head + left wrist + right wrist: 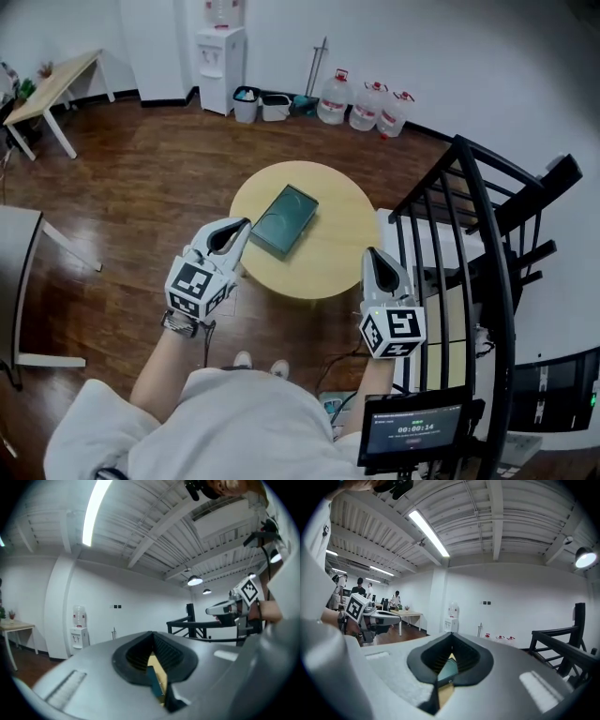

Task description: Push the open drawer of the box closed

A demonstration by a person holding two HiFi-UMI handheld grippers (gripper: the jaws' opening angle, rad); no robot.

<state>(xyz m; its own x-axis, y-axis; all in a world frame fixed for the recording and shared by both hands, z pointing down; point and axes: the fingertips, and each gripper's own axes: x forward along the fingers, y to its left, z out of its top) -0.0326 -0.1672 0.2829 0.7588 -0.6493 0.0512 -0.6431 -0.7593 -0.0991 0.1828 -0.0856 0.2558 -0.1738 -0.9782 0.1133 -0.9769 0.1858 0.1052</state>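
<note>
Dark wood floor (141, 187), round tabletop (333, 258) in the middle. The left hand-held gripper (242, 225) and the right hand-held gripper (369, 253) both have their jaws pressed together with nothing between them. The dark green box (284, 220) lies flat on the tabletop, close by the left one's tips and well apart from the right's.

The right claw (451, 635) has its 2 jaws together. Under them peek a teal box (449, 670) and the yellow desk (444, 694). The left claw (389, 617) hangs far left.
</note>
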